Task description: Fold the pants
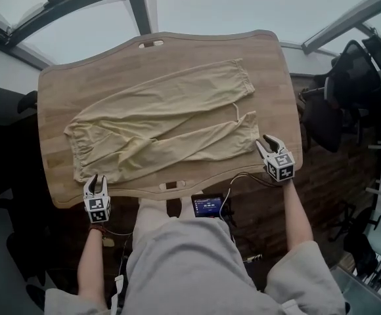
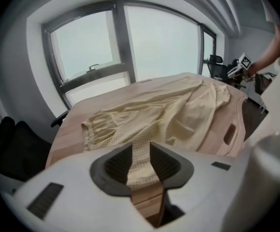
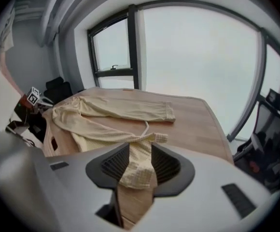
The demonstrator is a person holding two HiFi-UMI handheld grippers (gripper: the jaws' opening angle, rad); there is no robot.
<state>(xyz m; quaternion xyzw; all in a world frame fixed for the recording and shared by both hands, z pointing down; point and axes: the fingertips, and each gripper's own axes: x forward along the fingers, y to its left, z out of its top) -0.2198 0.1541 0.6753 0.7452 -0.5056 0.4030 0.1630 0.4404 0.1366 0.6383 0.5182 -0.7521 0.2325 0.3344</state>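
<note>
- The pale yellow, thin-cloth pants (image 1: 157, 120) lie spread flat on the light wooden table (image 1: 59, 84). The gathered waistband (image 1: 75, 153) is at the person's left. The two legs run to the right, slightly fanned apart.
- The left gripper (image 1: 96, 181) sits at the near table edge by the waistband's near corner. In the left gripper view its jaws stand partly apart. The cloth's edge shows in the gap between them, and nothing is pinched.
- The right gripper (image 1: 268, 143) is at the cuff of the near leg (image 1: 249, 126). In the right gripper view its jaws are likewise apart. The cuff end lies between the ribbed pads, which, as far as I can judge, are not clamped on it.
- The fabric looks light, soft and limp. It will likely drape and sag between the two holds rather than keep a shape, and a shallow bite could let it slip.
- The best holds seem to be the thicker parts, the elastic waistband corner and the hemmed cuff. Both layers should be taken together so the near leg carries over evenly.
- A thin white cord (image 1: 235, 110) lies loose near the cuffs and could snag or trail in a fold.
</note>
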